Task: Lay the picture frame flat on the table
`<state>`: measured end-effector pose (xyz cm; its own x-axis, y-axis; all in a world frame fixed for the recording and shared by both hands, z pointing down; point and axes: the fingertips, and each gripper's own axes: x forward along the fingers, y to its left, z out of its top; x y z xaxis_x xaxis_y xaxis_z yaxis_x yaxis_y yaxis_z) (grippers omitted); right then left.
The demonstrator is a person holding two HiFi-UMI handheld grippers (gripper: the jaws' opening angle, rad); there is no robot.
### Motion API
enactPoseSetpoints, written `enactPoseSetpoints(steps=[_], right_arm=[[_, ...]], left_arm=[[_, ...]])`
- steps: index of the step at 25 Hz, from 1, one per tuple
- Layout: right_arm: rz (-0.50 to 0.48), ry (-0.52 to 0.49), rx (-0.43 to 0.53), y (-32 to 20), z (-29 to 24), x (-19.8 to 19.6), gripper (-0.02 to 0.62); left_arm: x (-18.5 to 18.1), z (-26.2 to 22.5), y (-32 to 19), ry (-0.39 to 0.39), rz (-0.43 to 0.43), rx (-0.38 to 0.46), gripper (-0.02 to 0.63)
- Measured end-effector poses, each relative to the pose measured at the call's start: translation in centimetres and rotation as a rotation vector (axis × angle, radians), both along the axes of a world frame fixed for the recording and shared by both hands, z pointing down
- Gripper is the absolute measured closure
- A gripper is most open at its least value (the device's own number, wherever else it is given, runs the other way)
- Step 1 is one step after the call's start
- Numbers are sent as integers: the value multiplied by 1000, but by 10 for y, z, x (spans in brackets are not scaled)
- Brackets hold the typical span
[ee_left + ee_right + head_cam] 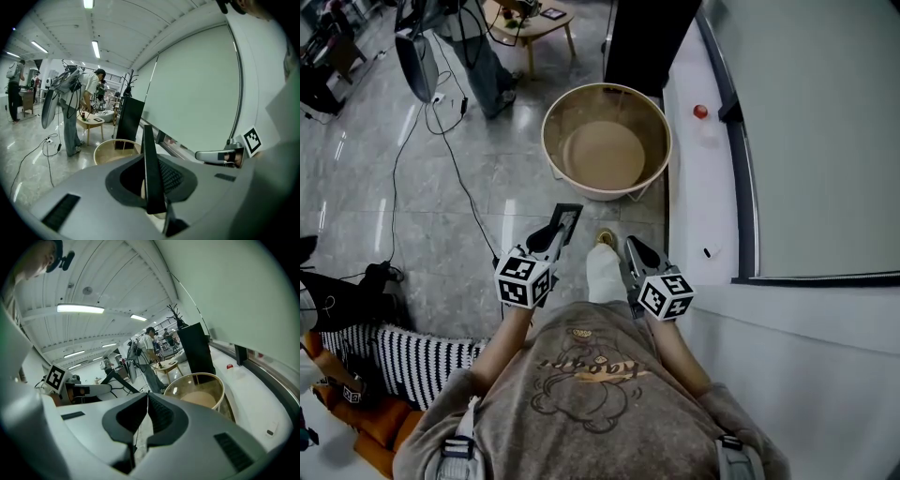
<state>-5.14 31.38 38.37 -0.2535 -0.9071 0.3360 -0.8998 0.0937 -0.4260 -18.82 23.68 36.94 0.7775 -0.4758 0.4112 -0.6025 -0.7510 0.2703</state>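
A glossy grey floor (366,178) lies below, with a wide round beige tub (607,141) standing on it ahead. The picture frame (566,223) is small, thin and black. It is held on edge in the air above the floor, short of the tub. The left gripper (553,234) is clamped on its lower end. The right gripper (636,251) has its jaws together, with nothing between them.

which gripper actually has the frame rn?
The left gripper: its fingers clamp the black picture frame, which stands edge-on between them. The right gripper is closed with nothing in it.
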Motion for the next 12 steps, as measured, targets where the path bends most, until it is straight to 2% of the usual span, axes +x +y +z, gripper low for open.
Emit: enactPoseSetpoints(steps=[12], right_arm=[[-24,0,-18,-69,-6,24,575]], left_arm=[[27,-4,-64,-9,5,-12,546]])
